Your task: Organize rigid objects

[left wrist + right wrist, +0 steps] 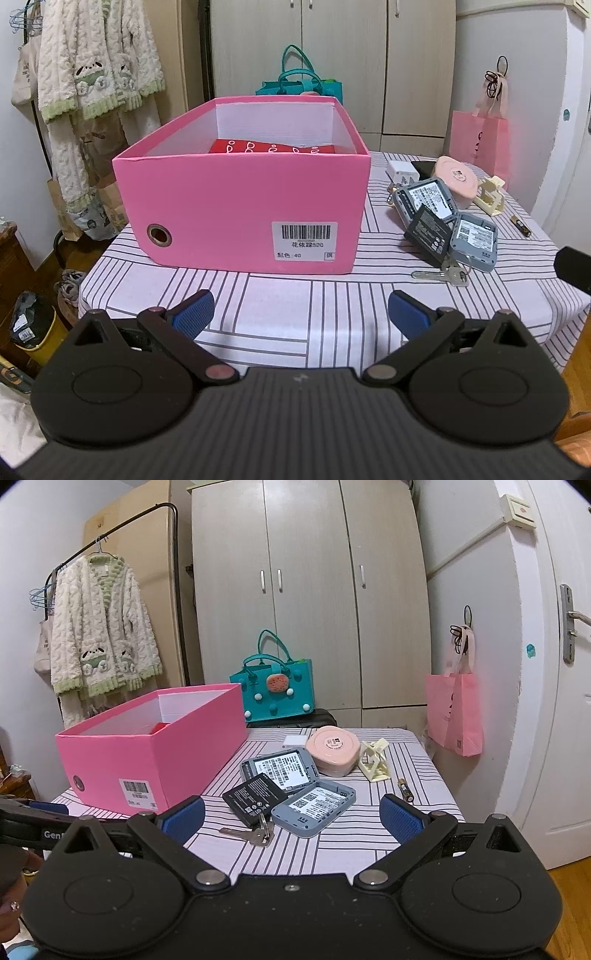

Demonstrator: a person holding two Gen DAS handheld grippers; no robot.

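A pink box [240, 206] [147, 760] stands open on the striped tablecloth, with a red item [273, 147] inside. To its right lie two grey devices [280, 768] [314, 808], a black battery [255, 794], keys [251, 836], a pink round case [334, 749], a cream plastic piece [376, 764], a white charger [400, 170] and a small battery [405, 790]. My left gripper [299, 314] is open above the table's near edge, in front of the box. The right gripper [291, 818] is open too, just short of the keys. Nothing is held.
The table [332, 853] is small, with its edges close on all sides. A teal bag [275, 686] sits behind it before a wardrobe [306, 590]. A pink bag [456, 716] hangs at the right, and robes [99, 635] hang at the left.
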